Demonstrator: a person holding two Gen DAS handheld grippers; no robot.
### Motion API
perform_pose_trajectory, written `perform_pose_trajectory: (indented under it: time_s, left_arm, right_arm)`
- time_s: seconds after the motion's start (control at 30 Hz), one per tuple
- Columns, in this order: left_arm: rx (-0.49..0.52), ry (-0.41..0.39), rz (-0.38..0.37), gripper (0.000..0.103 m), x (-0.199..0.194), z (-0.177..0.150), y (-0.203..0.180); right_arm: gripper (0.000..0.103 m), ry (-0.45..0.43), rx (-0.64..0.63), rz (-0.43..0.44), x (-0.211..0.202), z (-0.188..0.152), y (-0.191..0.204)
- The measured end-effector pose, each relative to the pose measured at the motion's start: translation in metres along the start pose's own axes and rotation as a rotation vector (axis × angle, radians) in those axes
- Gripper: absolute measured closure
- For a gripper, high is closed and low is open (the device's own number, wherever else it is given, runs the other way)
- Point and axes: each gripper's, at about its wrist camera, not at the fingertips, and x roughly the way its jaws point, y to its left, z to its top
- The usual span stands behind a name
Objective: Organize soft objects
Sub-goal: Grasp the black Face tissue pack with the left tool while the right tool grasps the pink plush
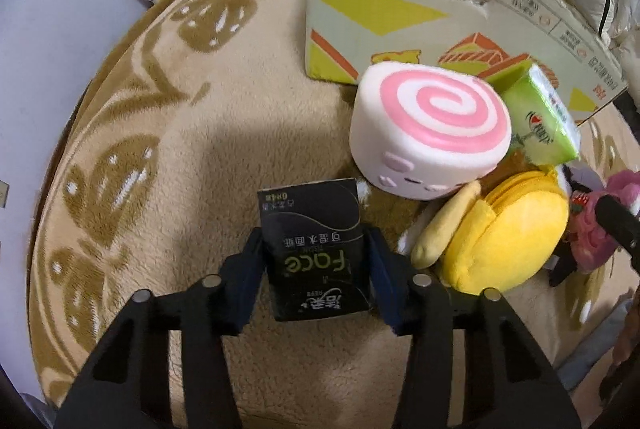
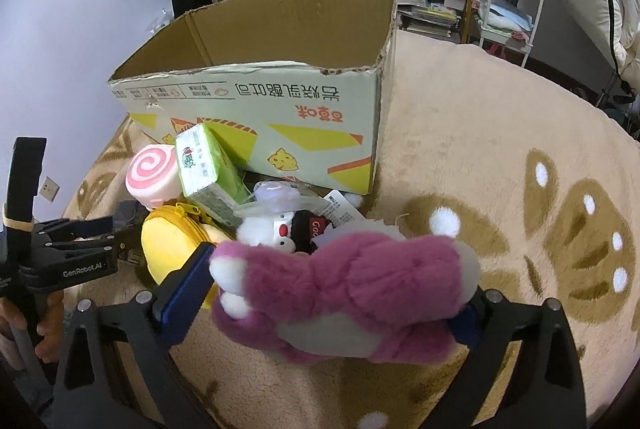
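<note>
The left gripper [image 1: 316,261] is pinching a black tissue pack [image 1: 314,249] between its blue pads, holding it over the beige rug [image 1: 168,133], just left of the pile. The right gripper [image 2: 332,289] is squeezing a pink plush toy [image 2: 340,289] near the camera. Beyond it, a pink swirl squishy [image 2: 150,173], green tissue pack [image 2: 210,175] and yellow pouch [image 2: 168,245] are lying against the open cardboard box [image 2: 256,101].
</note>
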Motion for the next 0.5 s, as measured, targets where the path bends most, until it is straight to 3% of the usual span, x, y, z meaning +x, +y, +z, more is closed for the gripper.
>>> perform_pose_trajectory:
  time_s: [0.1,0.5]
  left_arm:
    - [0.001,-0.014,-0.008,0.056,-0.002,-0.001,0.0]
    - [0.009,-0.097,0.013,0.056,-0.026,-0.009,-0.003]
  right_arm:
    - [0.009,0.002,-0.001,0.01,0.001,0.0,-0.001]
    - [0.013,-0.02,0.006,0.015,-0.004,-0.002,-0.005]
